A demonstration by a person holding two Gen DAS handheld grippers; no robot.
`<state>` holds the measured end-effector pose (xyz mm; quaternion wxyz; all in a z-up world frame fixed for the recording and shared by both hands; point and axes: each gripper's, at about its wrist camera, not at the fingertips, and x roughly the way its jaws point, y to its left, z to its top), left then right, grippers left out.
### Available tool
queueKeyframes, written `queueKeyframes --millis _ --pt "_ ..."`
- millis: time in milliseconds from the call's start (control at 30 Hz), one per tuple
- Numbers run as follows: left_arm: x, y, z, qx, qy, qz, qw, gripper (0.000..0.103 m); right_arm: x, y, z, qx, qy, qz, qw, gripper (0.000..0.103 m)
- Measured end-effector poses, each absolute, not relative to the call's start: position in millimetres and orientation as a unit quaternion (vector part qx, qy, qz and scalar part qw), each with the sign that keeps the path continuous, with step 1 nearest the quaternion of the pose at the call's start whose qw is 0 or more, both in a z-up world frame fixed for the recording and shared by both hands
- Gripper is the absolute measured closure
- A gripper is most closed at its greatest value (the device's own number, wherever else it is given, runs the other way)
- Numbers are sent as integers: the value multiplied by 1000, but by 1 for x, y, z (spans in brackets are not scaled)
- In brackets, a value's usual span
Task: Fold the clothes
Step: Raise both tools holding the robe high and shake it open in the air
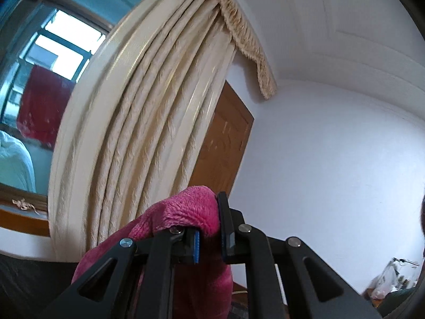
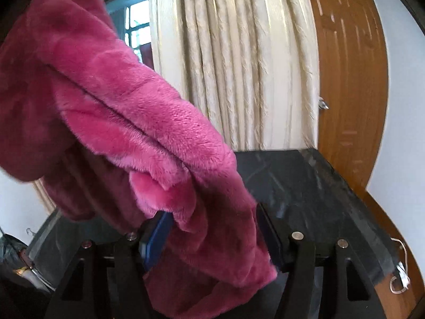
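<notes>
fuzzy pink plush garment [image 2: 159, 122] pinched by left gripper [image 1: 209, 228], bunched folds.

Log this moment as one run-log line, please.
task: fold clothes | left gripper: shut on pink fleece garment, lifted | right gripper: jaws open, garment between them | below: dark table

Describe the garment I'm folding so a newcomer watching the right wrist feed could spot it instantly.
Start at the cream pleated curtain beside the brown wooden door. Below them is a dark tabletop, and hanging above it, across the left of the picture, is the pink fleece garment. It is the only fluffy, bright magenta thing there, and it hangs between the right gripper's open jaws.
</notes>
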<state>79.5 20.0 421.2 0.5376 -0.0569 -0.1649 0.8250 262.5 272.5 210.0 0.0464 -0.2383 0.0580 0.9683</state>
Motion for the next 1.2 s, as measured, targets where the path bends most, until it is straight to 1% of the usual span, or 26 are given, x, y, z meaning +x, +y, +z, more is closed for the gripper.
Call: queueKeyframes --millis 100,233,267,333,433,600,633,667,700,800,867,933,1100,1167,1200 --pt "102 16 431 -33 -162 846 507 91 258 285 222 -227 72 971 9 37" --pt "124 2 438 -18 -176 869 462 90 273 306 236 -200 88 974 -52 37" --pt "129 1 440 -17 -176 873 455 90 274 312 236 -199 88 974 -64 34" --pt "141 2 442 -15 -172 881 441 90 268 318 229 -203 80 972 -82 28" --pt "155 8 447 -15 -166 888 428 90 256 312 217 -220 100 960 -144 28" --pt "185 9 455 -4 -147 902 405 90 232 279 195 -253 131 919 -271 29" --pt "190 7 457 -4 -144 907 397 90 225 276 192 -260 135 910 -293 37" --pt "193 3 459 -3 -144 911 387 90 221 277 191 -263 142 903 -310 57" --pt "195 -2 460 -3 -145 915 377 90 220 280 192 -261 144 899 -320 65" --pt "202 -23 459 4 -161 922 352 90 223 292 204 -244 144 895 -345 71" --pt "204 -35 458 6 -170 926 336 90 224 301 213 -231 145 897 -348 79" --pt "206 -44 457 5 -172 932 319 90 227 310 223 -218 148 900 -346 83" --pt "210 -71 450 -11 -182 944 276 90 243 339 258 -164 174 918 -316 87" --pt "210 -82 443 -19 -196 943 268 90 254 353 281 -132 164 938 -274 87" --pt "211 -86 439 -21 -202 943 265 90 261 356 292 -114 147 953 -239 88"
